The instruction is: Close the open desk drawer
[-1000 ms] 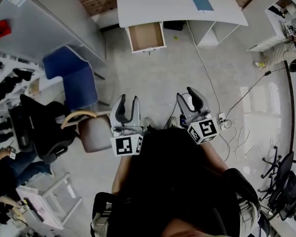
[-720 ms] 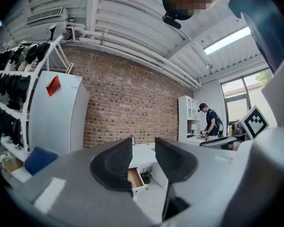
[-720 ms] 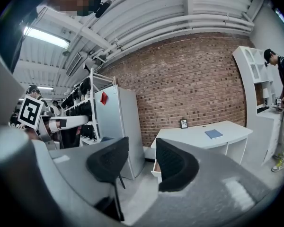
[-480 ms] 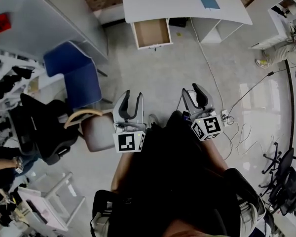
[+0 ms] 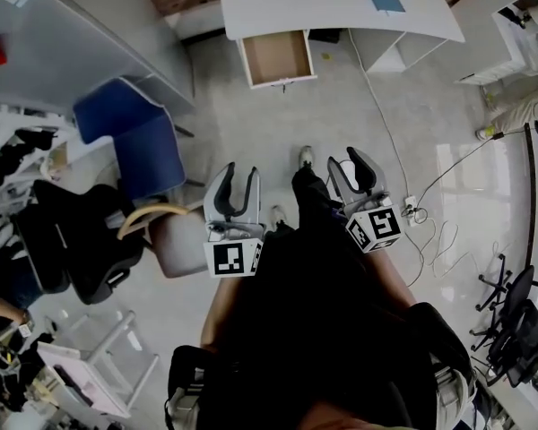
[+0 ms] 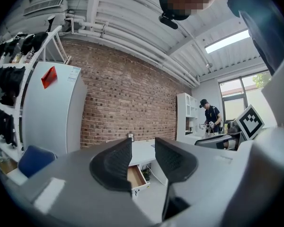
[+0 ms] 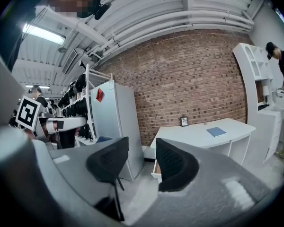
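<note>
Office floor [image 5: 341, 124]: left gripper [image 5: 238, 191], right gripper [image 5: 348, 176] fingers apart, empty.

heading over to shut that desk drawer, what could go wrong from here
The open drawer is across the room. The white cable and power strip lie on the floor right of the path and could catch a foot. The blue chair crowds the left side.
</note>
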The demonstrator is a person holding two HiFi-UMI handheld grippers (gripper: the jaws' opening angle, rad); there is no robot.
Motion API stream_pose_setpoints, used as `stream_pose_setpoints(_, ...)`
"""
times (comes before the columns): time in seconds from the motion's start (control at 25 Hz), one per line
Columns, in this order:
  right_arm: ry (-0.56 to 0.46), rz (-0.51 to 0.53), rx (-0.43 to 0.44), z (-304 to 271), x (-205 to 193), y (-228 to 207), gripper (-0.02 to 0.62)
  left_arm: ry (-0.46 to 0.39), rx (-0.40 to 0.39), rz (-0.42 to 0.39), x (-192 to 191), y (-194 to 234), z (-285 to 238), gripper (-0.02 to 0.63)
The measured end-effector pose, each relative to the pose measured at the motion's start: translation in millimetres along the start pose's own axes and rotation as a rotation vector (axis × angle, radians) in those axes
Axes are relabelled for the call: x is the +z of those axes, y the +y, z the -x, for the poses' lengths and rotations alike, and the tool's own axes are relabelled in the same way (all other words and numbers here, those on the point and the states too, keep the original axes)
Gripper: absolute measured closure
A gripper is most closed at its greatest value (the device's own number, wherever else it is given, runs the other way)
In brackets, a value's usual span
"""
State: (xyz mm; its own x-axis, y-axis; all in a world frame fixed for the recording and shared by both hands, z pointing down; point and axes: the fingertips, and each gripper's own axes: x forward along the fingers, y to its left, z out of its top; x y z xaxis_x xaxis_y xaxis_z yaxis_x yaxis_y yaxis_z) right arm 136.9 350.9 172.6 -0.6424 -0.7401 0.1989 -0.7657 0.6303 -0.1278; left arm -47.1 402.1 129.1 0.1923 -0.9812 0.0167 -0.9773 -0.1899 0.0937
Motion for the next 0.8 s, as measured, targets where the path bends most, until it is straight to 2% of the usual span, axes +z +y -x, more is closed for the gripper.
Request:
stream_pose_setpoints(0.12,0.005,0.000,0.020,-19.4,1.9,-11.3,0.413,0.004,0.007,-0.021,-1.2,3.8,-19.2,0.445)
stream_pose_setpoints(0.4,0.026,0.007,0.063,-72.1,11.3,-56.2,0.413,0.028,0.027,-0.002,-4.5,10.1,-84.9,0.451)
stream_pose_setpoints(0.8,0.080,0.022,0.148,-143.0,24.6,-125.0,0.413,0.093,0.082,-0.068,-0.6,15.3,-177.9,0.442)
